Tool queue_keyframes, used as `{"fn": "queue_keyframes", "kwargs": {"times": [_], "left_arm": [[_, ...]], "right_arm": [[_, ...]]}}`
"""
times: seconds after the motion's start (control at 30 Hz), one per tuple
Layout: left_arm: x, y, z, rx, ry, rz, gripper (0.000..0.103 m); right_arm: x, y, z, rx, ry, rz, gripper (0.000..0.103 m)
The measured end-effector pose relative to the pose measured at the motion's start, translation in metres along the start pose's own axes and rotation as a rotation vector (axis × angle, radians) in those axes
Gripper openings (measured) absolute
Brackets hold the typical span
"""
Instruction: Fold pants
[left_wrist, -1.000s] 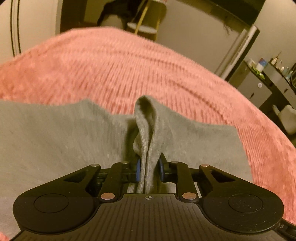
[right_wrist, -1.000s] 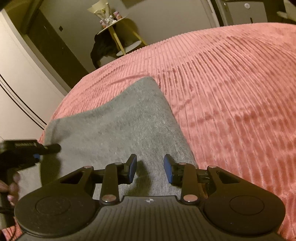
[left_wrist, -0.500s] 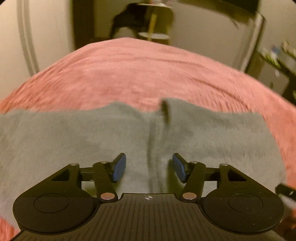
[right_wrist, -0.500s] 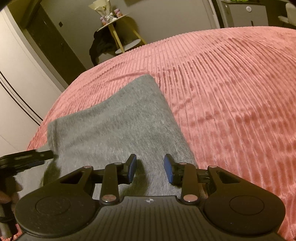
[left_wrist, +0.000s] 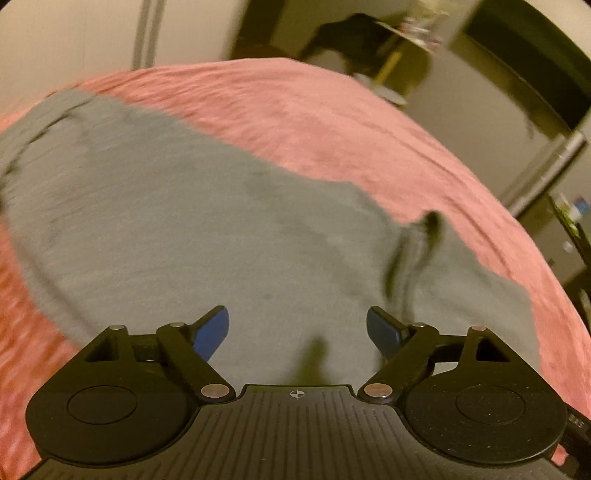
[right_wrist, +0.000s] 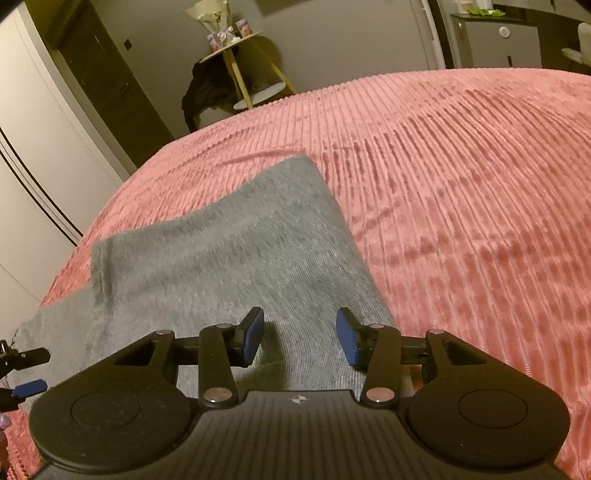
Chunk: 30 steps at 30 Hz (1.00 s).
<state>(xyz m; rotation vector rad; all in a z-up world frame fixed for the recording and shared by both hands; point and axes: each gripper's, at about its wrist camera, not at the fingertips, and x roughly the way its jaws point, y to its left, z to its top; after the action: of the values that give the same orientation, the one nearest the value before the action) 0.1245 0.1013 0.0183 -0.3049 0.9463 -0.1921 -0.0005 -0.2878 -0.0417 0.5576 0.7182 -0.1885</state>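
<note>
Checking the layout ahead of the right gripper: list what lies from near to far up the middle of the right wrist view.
right gripper → grey pants → pink ribbed bedspread → small round side table against the far wall

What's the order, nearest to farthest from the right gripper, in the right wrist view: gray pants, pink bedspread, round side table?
1. Gray pants: directly under and ahead of the open right gripper.
2. Pink bedspread: underneath the pants, stretching ahead and to the right.
3. Round side table: past the far edge of the bed, upper left, by the wall.
</note>
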Motion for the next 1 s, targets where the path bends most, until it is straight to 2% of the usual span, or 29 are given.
{"fn": "queue_keyframes", "kwargs": {"times": [0.13,0.3,0.4,0.43,0.47,0.57,0.83,1.0], "left_arm": [[0.022,-0.040,0.014,0.038,0.024,-0.075,0.088],[0.057,-0.080,0.026,0.134,0.042,-0.014,0.085],[0.073,-0.093,0.029,0.178,0.052,0.006,0.074],[0.077,-0.097,0.029,0.185,0.058,0.006,0.067],[0.083,-0.101,0.029,0.197,0.067,0.008,0.056],[0.092,-0.112,0.027,0.259,0.087,0.018,0.041],[0.090,-0.130,0.023,0.367,0.033,0.056,0.023],[0.069,-0.127,0.028,0.348,-0.041,0.041,0.019]], "right_arm": [[-0.010,-0.002,-0.002,0.025,-0.063,0.014,0.043],[-0.008,-0.005,-0.002,0.042,-0.059,0.015,0.040],[-0.006,-0.006,-0.002,0.042,-0.055,0.030,0.040],[-0.005,-0.007,-0.002,0.051,-0.051,0.034,0.040],[-0.003,-0.009,-0.002,0.059,-0.048,0.036,0.040],[0.001,-0.012,-0.001,0.073,-0.048,0.041,0.039],[0.003,-0.016,0.000,0.103,-0.056,0.059,0.038],[0.000,-0.017,-0.001,0.118,-0.065,0.074,0.038]]}}
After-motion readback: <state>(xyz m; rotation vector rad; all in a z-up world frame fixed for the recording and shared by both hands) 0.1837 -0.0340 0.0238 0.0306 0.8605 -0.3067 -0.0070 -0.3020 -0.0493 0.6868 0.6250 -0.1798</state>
